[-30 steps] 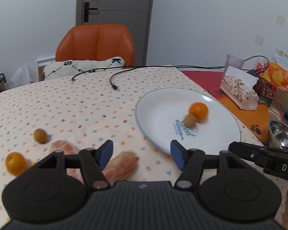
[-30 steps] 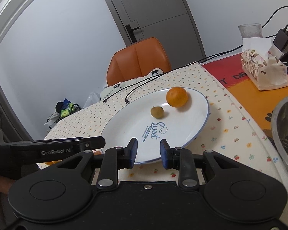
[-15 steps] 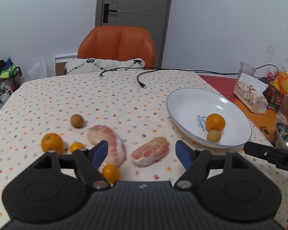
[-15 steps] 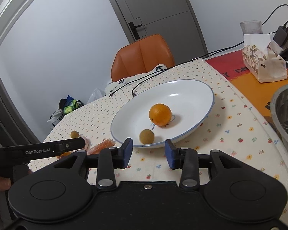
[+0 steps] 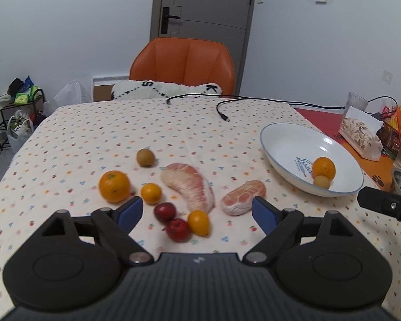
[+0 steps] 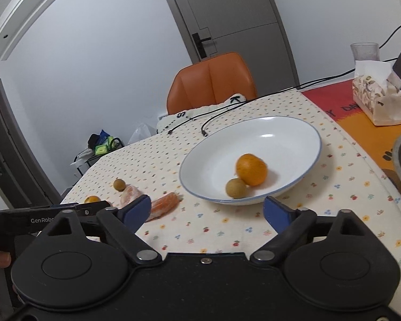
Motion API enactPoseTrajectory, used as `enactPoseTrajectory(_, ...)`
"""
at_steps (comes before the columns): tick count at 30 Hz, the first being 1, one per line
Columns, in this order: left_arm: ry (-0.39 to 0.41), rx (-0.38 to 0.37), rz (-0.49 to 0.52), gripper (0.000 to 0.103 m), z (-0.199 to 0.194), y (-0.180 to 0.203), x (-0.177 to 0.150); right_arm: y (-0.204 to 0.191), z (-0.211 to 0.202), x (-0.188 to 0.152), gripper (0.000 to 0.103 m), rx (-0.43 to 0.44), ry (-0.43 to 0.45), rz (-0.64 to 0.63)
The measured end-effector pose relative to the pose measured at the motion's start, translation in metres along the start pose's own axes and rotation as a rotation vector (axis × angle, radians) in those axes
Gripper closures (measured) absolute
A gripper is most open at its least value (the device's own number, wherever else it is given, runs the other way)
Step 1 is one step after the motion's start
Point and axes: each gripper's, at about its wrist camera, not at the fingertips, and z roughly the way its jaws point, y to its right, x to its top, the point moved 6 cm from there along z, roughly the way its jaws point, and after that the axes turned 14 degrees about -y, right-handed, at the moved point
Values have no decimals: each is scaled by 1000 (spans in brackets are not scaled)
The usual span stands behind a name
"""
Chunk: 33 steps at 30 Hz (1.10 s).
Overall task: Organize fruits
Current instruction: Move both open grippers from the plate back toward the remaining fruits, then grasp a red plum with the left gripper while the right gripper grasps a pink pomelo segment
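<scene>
holding both tools above a dotted tablecloth (image 5: 99,133), you keep your left gripper (image 5: 197,211) spread wide with nothing between its blue pads, hovering over a scatter of loose fruit. from the left in the left wrist view: a large orange (image 5: 114,186), a small brown fruit (image 5: 145,157) farther back, a small orange (image 5: 151,193), two red fruits (image 5: 165,211) (image 5: 178,230) touching each other, a third small orange (image 5: 198,222) just beside the nearer red one, a long peeled pomelo segment (image 5: 188,184) and a shorter pomelo piece (image 5: 243,197). all of these lie on the cloth, apart from the dish.

to the right sits a white plate (image 5: 288,139) with a blue rim, holding an orange (image 5: 323,168) and a brown fruit (image 5: 321,182) that touch. your right gripper (image 6: 207,210) is also spread and holds nothing, its pads low in front of the plate's near rim (image 6: 214,200); the same orange (image 6: 251,169) and brown fruit (image 6: 235,188) lie just beyond. a tissue pack (image 5: 359,139) stands at the far right, and an orange chair (image 5: 181,67) waits behind the table.
</scene>
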Motion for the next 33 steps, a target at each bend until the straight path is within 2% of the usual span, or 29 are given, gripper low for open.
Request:
enactPoseTrajectory(3, -1, 4, -3, 16, -1, -6, -4, -7, 2, 0, 0, 12, -1, -5)
enactPoseTrajectory(15, 6, -8, -27, 16, -1, -24, -17, -37, 19, -5, 0, 44, -48, -45)
enactPoseTrajectory(18, 9, -13, -29, 20, 1, -27, -18, -42, 24, -6, 0, 51, -62, -49)
enactPoseTrajectory(21, 5, -26, -33, 31, 5, -29, -19, -49, 28, -8, 0, 55, -69, -64)
enactPoseTrajectory(23, -4, -36, -38, 42, 9, -30, -20, -51, 31, -9, 0, 60, -76, -68)
enactPoseTrajectory(26, -16, -48, -46, 54, 16, -31, -21, -55, 37, -9, 0, 71, -83, -67)
enactPoseTrajectory(29, -25, -57, -47, 60, 22, -32, -21, -59, 43, -9, 4, 81, -91, -73)
enactPoseTrajectory(33, -32, -68, -44, 63, 28, -33, -21, -66, 52, -10, 12, 85, -114, -96)
